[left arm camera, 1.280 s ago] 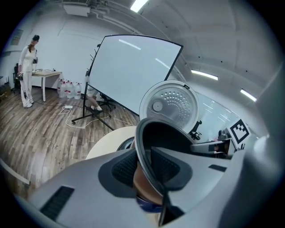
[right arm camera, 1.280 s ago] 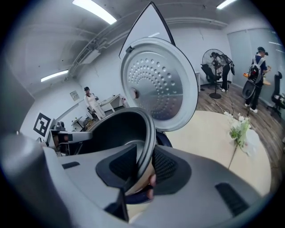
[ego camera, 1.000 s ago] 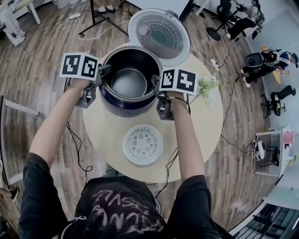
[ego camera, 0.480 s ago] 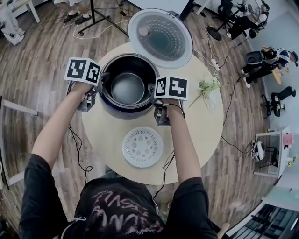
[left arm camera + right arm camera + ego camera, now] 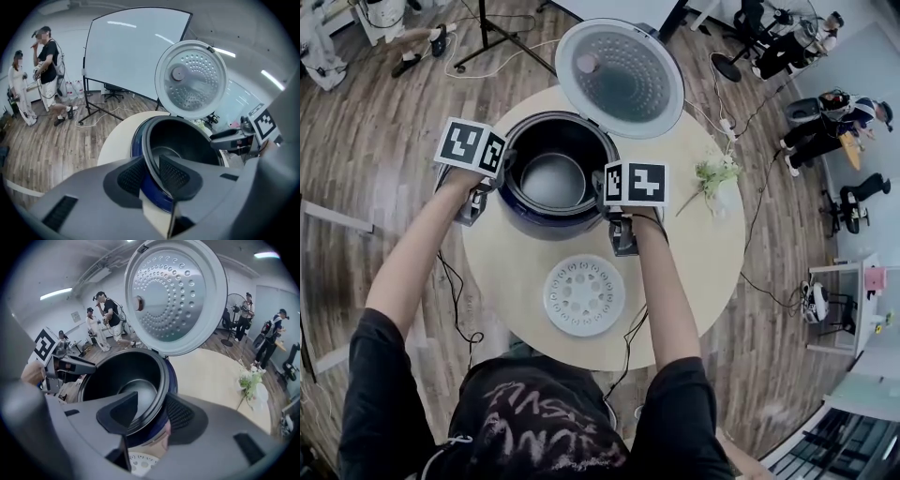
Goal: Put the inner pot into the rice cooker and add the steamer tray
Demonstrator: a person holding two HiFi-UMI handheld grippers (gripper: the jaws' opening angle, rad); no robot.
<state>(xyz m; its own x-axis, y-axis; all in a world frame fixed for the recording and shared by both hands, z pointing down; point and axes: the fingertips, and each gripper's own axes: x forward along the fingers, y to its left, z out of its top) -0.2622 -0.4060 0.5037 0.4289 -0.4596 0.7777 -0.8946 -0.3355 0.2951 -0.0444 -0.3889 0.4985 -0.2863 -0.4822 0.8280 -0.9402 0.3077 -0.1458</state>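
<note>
The inner pot (image 5: 553,178) has sunk into the rice cooker (image 5: 534,223). The left claw (image 5: 151,174) grips its rim. The right claw (image 5: 152,414) has just been opening, with the rim loose between. The steamer tray (image 5: 584,295) lies near the desk's (image 5: 703,258) front edge.

Inner pot (image 5: 553,178) in cooker (image 5: 532,221), tray (image 5: 584,295) beside

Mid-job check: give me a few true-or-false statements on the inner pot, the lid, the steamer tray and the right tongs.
1. The inner pot is inside the rice cooker. True.
2. The steamer tray is already in the pot. False: it lies on the table, on the person's side of the cooker.
3. The cooker's lid stands open. True.
4. The right tongs clamp the pot's rim. False: their jaws have just been opening and stand apart, with the rim between them.
</note>
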